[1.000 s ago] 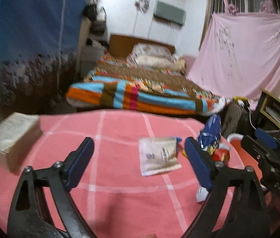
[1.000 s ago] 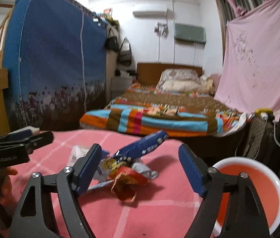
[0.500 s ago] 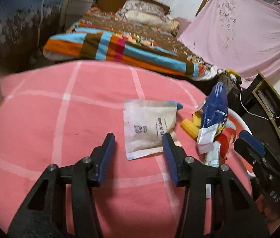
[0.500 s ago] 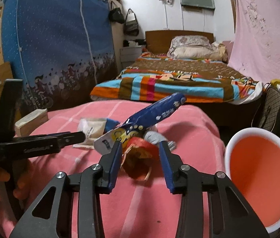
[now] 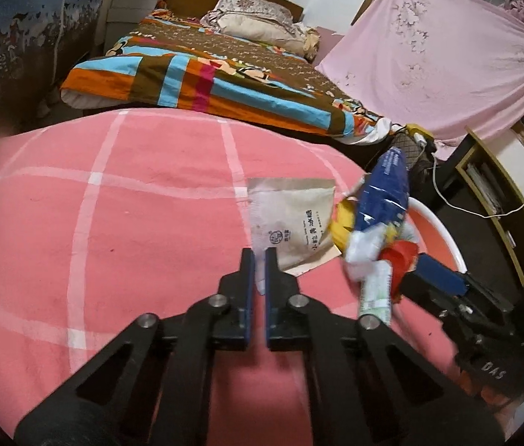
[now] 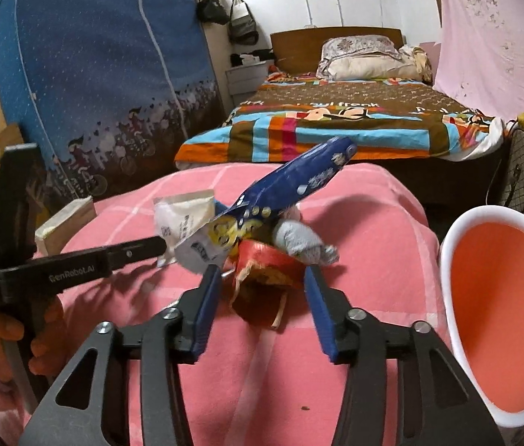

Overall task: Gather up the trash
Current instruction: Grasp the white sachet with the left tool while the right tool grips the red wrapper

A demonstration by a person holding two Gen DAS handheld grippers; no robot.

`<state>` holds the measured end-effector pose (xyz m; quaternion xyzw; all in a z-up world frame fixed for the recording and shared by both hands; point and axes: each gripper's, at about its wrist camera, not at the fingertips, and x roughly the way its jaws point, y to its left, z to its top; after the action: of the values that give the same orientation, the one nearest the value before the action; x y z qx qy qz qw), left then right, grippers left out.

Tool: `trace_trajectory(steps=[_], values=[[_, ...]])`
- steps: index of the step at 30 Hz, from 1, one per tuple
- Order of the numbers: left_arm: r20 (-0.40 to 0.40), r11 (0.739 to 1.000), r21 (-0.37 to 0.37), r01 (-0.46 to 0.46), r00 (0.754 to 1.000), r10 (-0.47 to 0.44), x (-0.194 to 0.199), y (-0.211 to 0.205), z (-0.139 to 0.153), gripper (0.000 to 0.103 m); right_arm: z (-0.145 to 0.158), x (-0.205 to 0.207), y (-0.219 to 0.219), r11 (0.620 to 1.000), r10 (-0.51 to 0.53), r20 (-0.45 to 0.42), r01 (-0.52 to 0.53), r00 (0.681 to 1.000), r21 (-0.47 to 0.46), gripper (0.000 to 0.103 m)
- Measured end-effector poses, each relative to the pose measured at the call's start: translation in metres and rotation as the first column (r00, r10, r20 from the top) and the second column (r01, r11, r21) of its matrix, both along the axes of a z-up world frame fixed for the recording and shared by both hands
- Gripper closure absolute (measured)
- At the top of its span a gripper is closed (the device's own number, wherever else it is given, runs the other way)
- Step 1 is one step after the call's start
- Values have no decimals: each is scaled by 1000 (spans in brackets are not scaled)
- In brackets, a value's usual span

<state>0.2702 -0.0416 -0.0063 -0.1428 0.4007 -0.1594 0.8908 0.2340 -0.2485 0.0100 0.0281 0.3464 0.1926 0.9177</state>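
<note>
I count two tongs, the left tongs (image 5: 258,271) and the right tongs (image 6: 262,293). On the counter (image 5: 113,204) I see one beige sachet (image 5: 295,223), one blue wrapper (image 6: 291,186), one red wrapper (image 6: 269,264) and one grey wad (image 6: 299,241). There's one orange bin (image 6: 500,297), one box (image 6: 65,225) and one bed (image 6: 355,115).

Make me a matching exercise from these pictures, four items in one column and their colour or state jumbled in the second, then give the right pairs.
Column one:
1. left claw
2. right claw
3. bin
4. long snack wrapper

Column two:
A. blue, sticking up from the trash pile
B. shut on the beige sachet
C. open around the red wrapper
D. white rim, orange inside

Pairs: 1-B, 2-C, 3-D, 4-A
</note>
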Motion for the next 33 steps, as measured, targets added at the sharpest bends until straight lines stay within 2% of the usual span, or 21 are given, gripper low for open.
trace_trajectory(steps=[7,12,15,24,29,33], values=[[59,999,20,33,998,-34,-10,-9,9,103,-8,4,6,999,2,-39,-4,999,-35,58],[118,998,58,36,992,-42,-23,-17,18,103,-14,8,9,999,28,-76,-31,997,-37,72],[156,997,75,24,987,-36,-32,-18,22,103,-11,5,10,999,35,-60,-37,998,-32,80],[246,993,116,-11,969,-18,-56,-21,32,103,2,-12,11,997,76,36,-76,996,7,84],[251,993,119,-17,968,-14,-64,-22,34,103,5,-15,6,995,85,52,-87,995,46,85],[236,994,108,-17,972,-9,-71,-18,33,103,8,-22,7,994,99,57,-101,994,40,85]])
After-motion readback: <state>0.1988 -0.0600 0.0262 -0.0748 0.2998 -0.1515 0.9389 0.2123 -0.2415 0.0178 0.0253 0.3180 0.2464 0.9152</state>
